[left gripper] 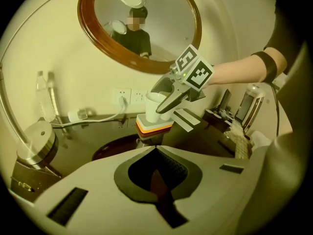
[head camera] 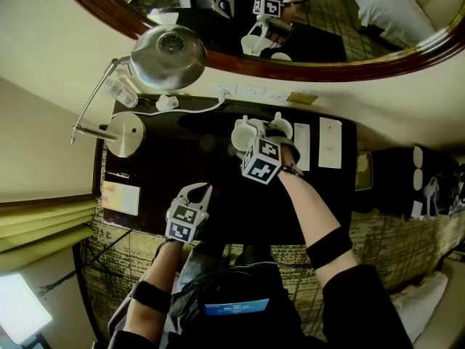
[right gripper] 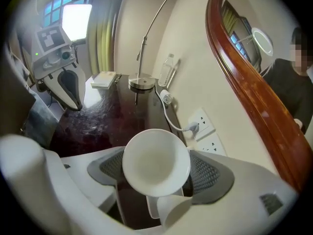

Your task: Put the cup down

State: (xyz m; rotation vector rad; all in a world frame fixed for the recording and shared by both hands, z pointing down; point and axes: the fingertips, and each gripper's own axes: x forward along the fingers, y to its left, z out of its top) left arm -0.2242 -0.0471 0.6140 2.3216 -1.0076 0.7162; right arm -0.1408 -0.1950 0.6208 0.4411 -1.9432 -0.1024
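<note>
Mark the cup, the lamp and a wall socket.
cup (right gripper: 155,163), right gripper view, inside of its bowl.
lamp (head camera: 168,55), head view, top of the metal shade.
wall socket (right gripper: 206,122), right gripper view, face of the farther plate.

cup (right gripper: 155,163) in right gripper (head camera: 263,131), lamp (head camera: 168,55) far left

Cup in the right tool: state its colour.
The cup is plain white; the right gripper view shows it best.

Left claw (head camera: 197,191) closed (empty), right claw (head camera: 261,133) clamped wide, right forearm (head camera: 305,203) extended
</note>
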